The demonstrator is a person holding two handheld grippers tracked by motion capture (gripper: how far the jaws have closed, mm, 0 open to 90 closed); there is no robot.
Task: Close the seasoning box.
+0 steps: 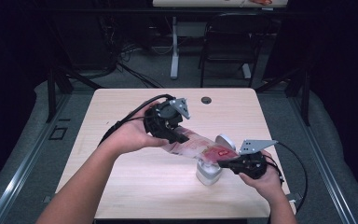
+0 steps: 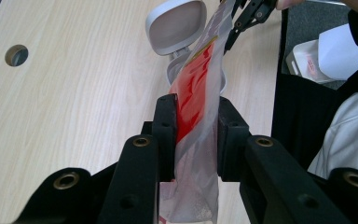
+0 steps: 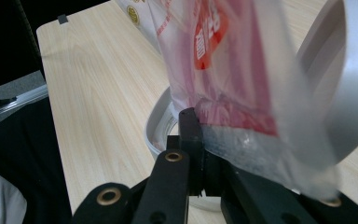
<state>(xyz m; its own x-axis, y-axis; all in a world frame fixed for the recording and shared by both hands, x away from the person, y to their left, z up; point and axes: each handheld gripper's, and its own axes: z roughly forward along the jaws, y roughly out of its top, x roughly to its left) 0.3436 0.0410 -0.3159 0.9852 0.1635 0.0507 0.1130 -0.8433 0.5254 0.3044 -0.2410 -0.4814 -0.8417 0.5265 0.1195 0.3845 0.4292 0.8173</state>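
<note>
Both of your tongs clamp the red-and-clear plastic pouch (image 1: 200, 148), the left gripper (image 1: 181, 136) on one end and the right gripper (image 1: 223, 163) on the other, directly over the open white container (image 1: 209, 173).

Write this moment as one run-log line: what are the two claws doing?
left claw: shut on red-and-clear bag | right claw: shut on bag's other end | bag: stretched above white container | container lid: open | table: light wood
</note>
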